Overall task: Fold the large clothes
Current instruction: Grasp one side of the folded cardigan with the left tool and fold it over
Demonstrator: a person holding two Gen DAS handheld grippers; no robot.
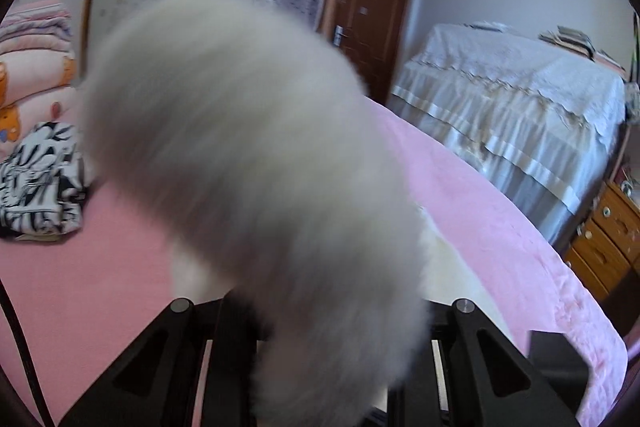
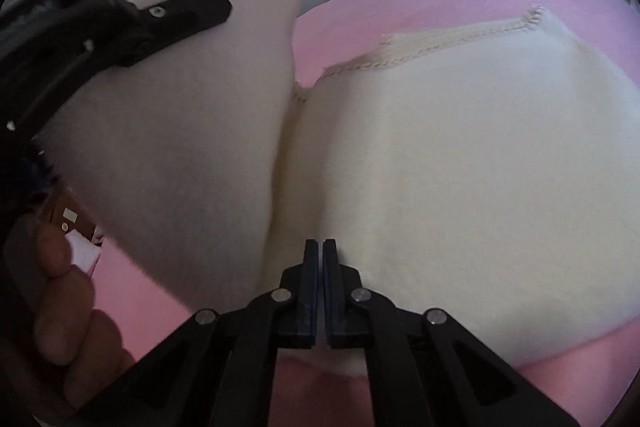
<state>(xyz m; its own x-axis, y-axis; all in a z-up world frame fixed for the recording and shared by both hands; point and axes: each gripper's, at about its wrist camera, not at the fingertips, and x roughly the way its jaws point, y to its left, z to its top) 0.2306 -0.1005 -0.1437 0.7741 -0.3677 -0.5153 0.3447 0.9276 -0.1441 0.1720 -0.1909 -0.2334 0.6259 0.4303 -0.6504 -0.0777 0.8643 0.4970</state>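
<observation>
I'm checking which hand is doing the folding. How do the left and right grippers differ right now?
The left gripper is raised, clamping a lifted flap of the cream garment; the right gripper is low over the part lying flat on the pink bed, jaws shut, nothing visibly caught. Both are black and two-fingered.

No readable text or labels, though blur may hide some.

White fleecy garment (image 1: pixel 248 147): blurred, fills centre, rising from between fingers of left tool (image 1: pixel 320 367); tool closed on it. Pink bed cover (image 1: pixel 480 219): spread beneath, garment's pale edge lying on it at right. Black-and-white patterned cloth (image 1: pixel 36 179): bunched at far left on bed. Stacked pink quilts (image 1: pixel 32 59): behind it. Second bed, white lace cover (image 1: pixel 520 99): right background. Brown door (image 1: pixel 372 15), wooden drawers (image 1: pixel 604 239): beyond.
</observation>
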